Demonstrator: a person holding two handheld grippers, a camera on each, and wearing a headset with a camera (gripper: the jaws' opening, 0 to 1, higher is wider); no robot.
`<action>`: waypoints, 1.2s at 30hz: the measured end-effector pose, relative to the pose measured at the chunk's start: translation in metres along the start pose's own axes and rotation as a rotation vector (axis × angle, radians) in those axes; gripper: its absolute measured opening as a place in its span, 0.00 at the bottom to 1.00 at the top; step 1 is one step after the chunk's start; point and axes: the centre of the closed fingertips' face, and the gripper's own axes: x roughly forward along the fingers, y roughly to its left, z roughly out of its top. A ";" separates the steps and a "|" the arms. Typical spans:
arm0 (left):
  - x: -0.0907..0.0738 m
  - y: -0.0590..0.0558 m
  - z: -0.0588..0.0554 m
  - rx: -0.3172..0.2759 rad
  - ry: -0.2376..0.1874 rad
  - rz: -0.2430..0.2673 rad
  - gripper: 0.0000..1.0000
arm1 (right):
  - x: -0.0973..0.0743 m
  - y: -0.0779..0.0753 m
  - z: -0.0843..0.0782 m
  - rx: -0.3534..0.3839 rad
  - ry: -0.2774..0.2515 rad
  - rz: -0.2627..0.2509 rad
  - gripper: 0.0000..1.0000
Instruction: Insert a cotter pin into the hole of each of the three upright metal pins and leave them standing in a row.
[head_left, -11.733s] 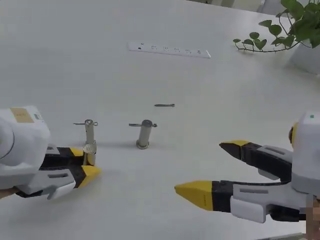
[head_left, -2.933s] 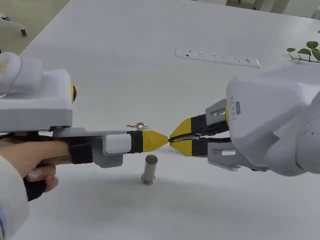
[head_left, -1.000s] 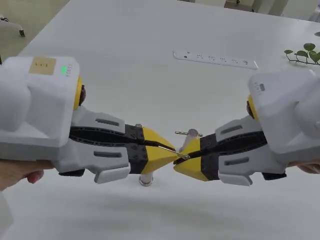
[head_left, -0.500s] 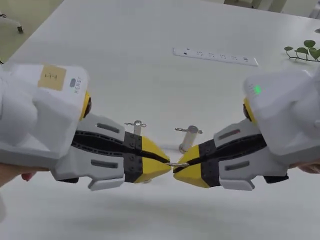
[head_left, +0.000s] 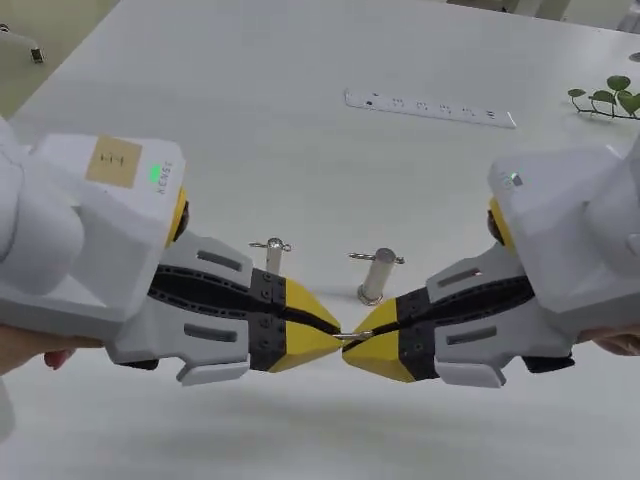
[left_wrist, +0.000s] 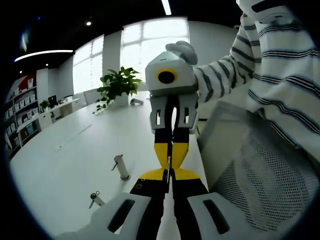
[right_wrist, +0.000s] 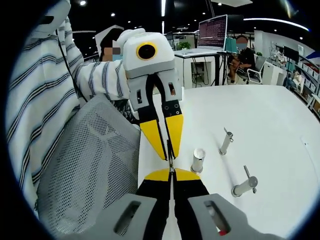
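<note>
1. Right now my left gripper (head_left: 328, 334) and right gripper (head_left: 356, 343) meet tip to tip, both pinched on the cotter pin (head_left: 350, 335), probably to re-grip it for aiming.
2. The bare metal pin (right_wrist: 198, 160) stands just beyond my right tips, with a finished pin (head_left: 273, 256) and a second finished pin (head_left: 378, 272) farther out.

A tan sticker (head_left: 118, 160) on top of the left gripper (head_left: 328, 336) bears a small dark mark. Beside it runs a short line of grey capitals (head_left: 166, 177), possibly beginning "KE" and otherwise too small to read. Lines of text on a monitor (right_wrist: 212, 31) in the right gripper view are illegible.
</note>
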 end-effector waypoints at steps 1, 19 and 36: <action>0.000 0.001 0.000 -0.001 0.001 0.005 0.08 | 0.000 0.000 0.000 0.002 -0.002 0.000 0.00; -0.003 0.038 -0.034 -0.021 0.118 0.132 0.29 | -0.003 -0.033 -0.027 0.066 0.022 -0.123 0.00; 0.003 0.044 -0.051 -0.032 0.183 0.111 0.15 | 0.009 -0.051 -0.033 0.057 0.034 -0.167 0.00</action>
